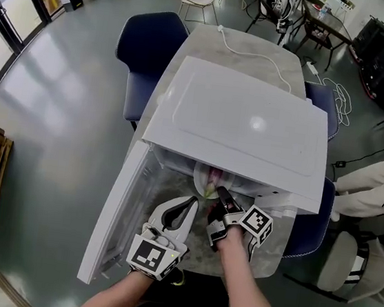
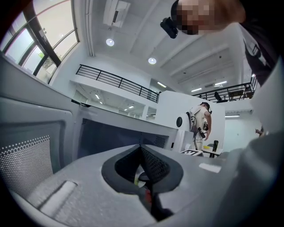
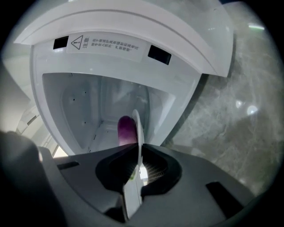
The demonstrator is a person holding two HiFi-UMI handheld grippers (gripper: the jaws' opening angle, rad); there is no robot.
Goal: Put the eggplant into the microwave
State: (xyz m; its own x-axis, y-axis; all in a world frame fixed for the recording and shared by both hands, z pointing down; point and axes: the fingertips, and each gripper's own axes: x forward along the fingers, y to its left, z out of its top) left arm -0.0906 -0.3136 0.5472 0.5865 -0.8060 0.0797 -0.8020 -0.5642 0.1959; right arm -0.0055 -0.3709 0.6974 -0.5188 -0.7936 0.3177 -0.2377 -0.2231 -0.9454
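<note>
Currently, the task is partly done. The microwave [image 1: 251,122] stands on the counter [image 1: 253,49] with its door [image 1: 117,210] swung fully open. The eggplant [image 3: 125,129] lies on a white plate [image 3: 138,128] at the mouth of the cavity, partly under the top edge. In my judgement the plate is not yet set down inside.

Remaining steps: carry the plate deeper in, lower it onto the cavity floor, release, withdraw.

My right hand-held gripper [image 3: 136,153] is nearly closed, pinching the near rim of the plate, which shows edge-on between its jaws.

My left hand-held gripper [image 2: 142,148] hangs just beside it, in front of the opening. Its jaws are pressed together and hold nothing I can make out.
</note>
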